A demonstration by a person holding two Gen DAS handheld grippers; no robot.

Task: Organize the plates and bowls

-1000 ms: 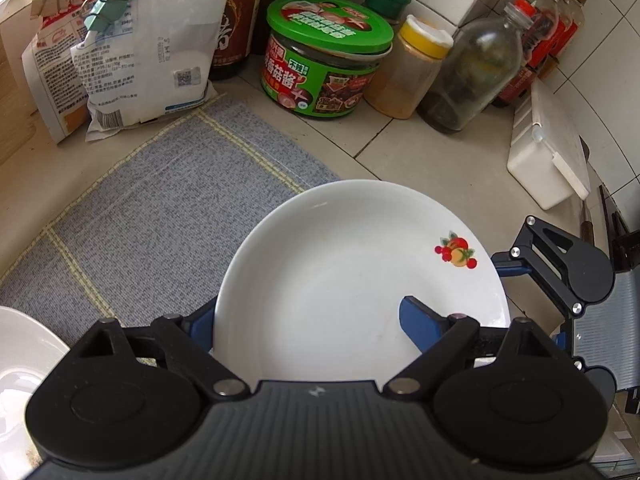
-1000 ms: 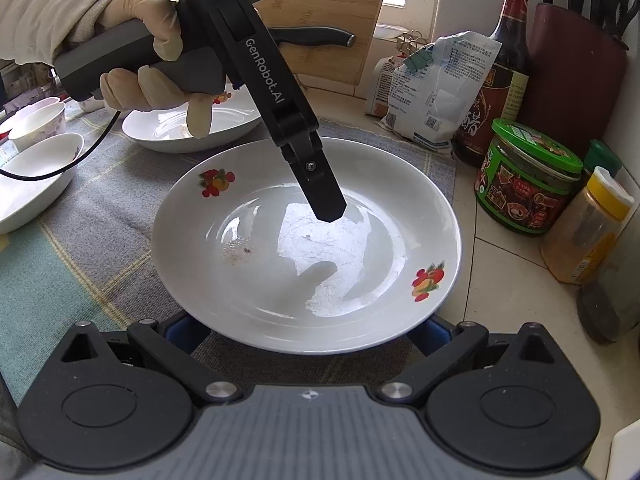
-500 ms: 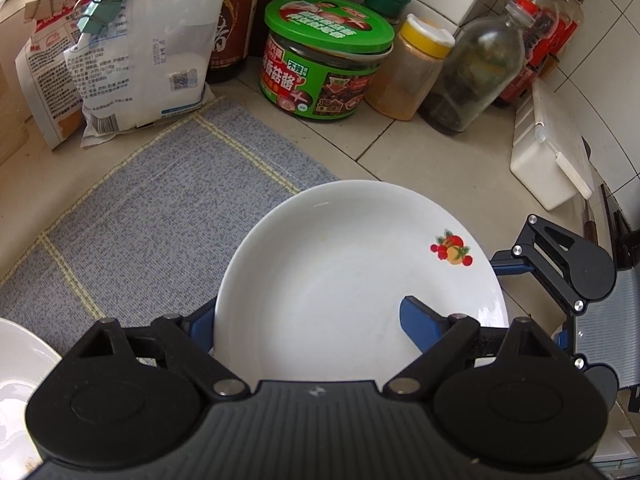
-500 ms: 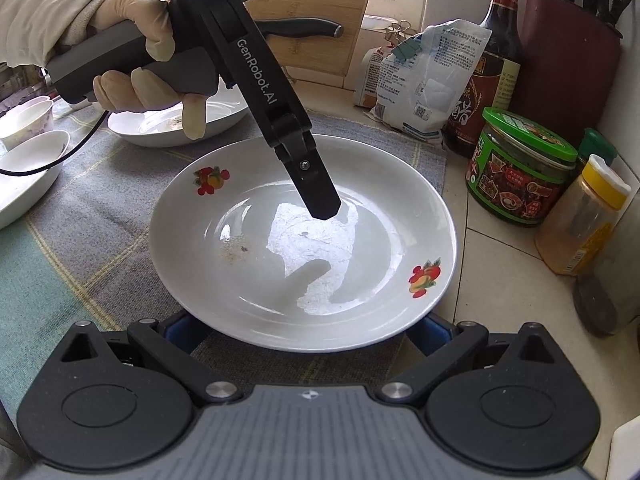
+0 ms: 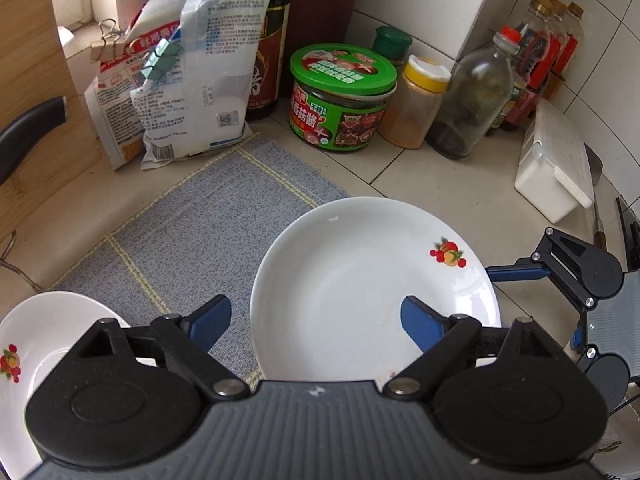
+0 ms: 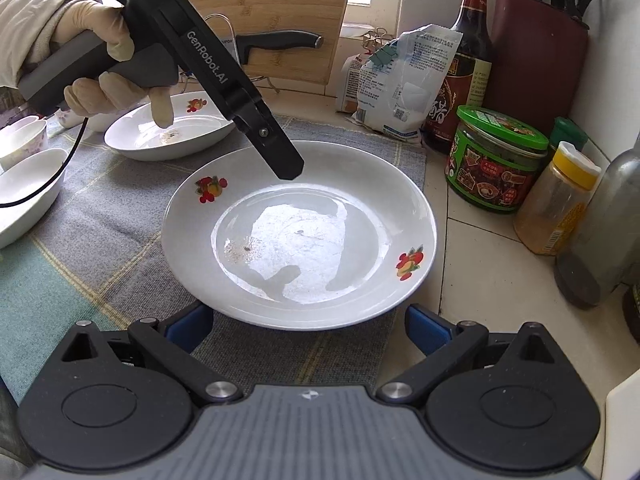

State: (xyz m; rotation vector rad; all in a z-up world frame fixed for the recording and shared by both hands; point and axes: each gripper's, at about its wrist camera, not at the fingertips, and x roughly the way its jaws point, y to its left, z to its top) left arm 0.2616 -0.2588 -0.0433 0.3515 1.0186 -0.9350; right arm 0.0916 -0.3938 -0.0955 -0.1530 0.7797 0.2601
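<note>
1. Hovering over the white plate [image 6: 300, 236], left gripper [image 5: 316, 320] spread wide, pads clear of the rim, nothing held.
2. Spread wide too, right gripper [image 6: 308, 326], at the plate's 6 o'clock edge, holding nothing.
3. Resting half on the grey mat [image 6: 112, 232], half on the tiled counter [image 6: 480, 280].
4. Second plate [image 6: 168, 136] at 10 o'clock.

From my left wrist camera, the second white fruit-printed plate [image 5: 48, 344] is cut off at the frame's lower left; the black knife handle [image 5: 28, 128] and white lidded box [image 5: 556, 168] run partly out of view.
</note>
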